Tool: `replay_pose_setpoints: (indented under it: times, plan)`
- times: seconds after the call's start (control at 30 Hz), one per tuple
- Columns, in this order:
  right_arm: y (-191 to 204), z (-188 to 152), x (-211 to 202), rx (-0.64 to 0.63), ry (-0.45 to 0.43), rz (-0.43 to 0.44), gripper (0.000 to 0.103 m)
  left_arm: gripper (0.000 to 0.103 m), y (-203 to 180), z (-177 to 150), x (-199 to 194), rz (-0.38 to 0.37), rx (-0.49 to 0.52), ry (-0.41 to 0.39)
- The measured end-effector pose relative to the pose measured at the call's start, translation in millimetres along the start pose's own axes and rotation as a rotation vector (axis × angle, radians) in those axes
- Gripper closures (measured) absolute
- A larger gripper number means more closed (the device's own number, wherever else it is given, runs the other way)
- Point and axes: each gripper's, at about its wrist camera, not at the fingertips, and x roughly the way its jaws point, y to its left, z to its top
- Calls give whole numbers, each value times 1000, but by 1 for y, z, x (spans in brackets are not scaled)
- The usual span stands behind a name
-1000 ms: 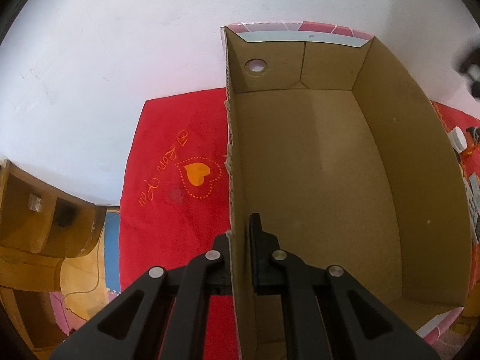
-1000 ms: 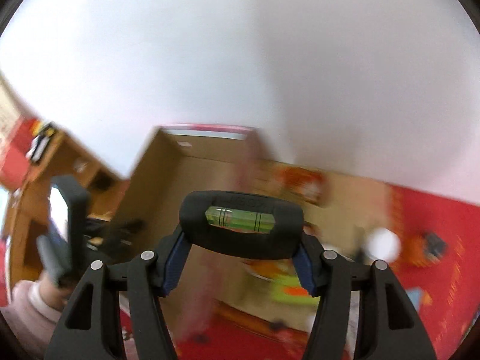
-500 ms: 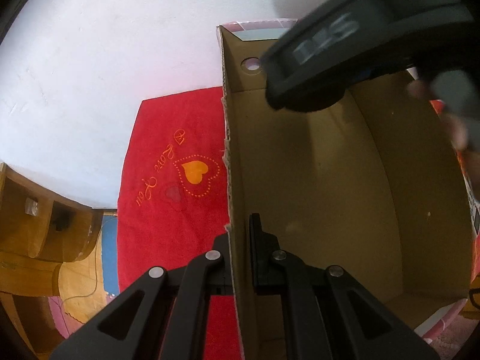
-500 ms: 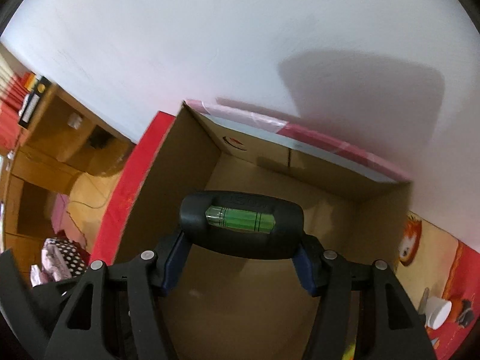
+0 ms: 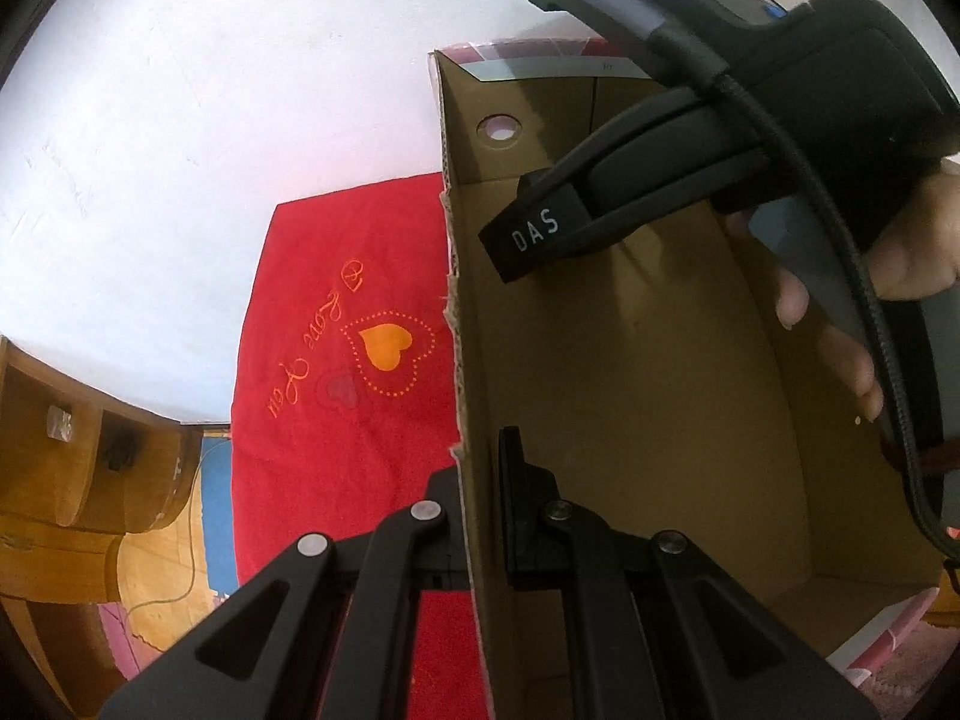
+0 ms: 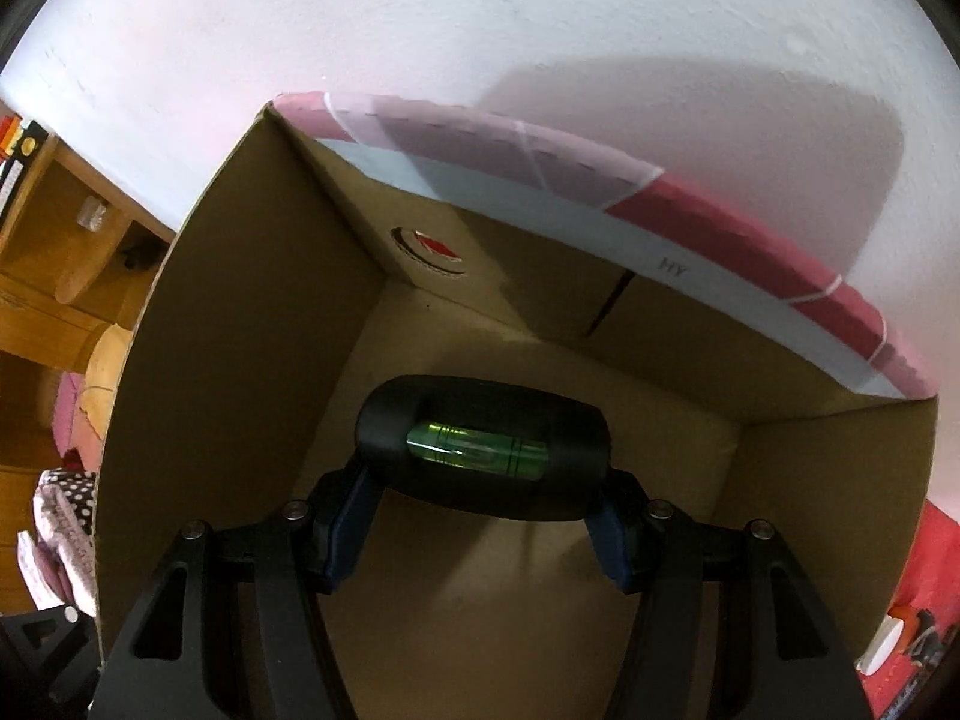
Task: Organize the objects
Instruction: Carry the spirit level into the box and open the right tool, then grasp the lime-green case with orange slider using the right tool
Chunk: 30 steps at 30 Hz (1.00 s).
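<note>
The right gripper point(image 6: 480, 516) has come down into the cardboard box point(image 5: 630, 360), and that is the big change. Its fingers point(image 6: 342, 534) are closed on a black spirit level point(image 6: 480, 450) with a green bubble tube, which sits right between them, held across. Below the fingers and the level is the bare brown floor of the box, so the level looks close to its new home. I think the next job is to go a bit lower and let go, so the level lies flat in the box. The left gripper point(image 5: 480, 492) is shut on the side wall of the box, one finger inside and one finger outside, and it holds the box steady. Outside that wall, to the left of the left fingers, lies a red cloth point(image 5: 336, 372) with an orange heart on it. A second ago the right gripper was up high and looking at the white wall point(image 6: 420, 30), with the box far under its fingers. Now the box walls stand all around its fingers. In the left view the box was clear before, and now the right gripper and the person's hand point(image 5: 870, 276) fill the space above the left fingers. The left gripper has not moved.
</note>
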Motion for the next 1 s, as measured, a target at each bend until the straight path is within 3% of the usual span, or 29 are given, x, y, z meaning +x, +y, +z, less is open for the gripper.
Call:
replay_pose_setpoints:
  times: [0.2,0.27,0.33,0.73,0.93,1.0]
  plan:
    - [11,1,9,25,-9,7,40,99,0,-1,-1,-3,5,-4]
    - [13,-2,5,40,-17,37,28,99,0,-1,-1,-2,7,-2]
    - [14,-3,-1,41,-39,33,25,99,0,-2,-2,-7,6,0]
    - [6,-15,-72,67,-145,118,24,99,0,-1,-2,-7,17,3]
    - [-33,-54,-106,114,-196,171,24,99,-1,1,3,-2,30,11]
    - [-62,-76,-125,127,-208,158,24,99,-2,1,3,-3,33,13]
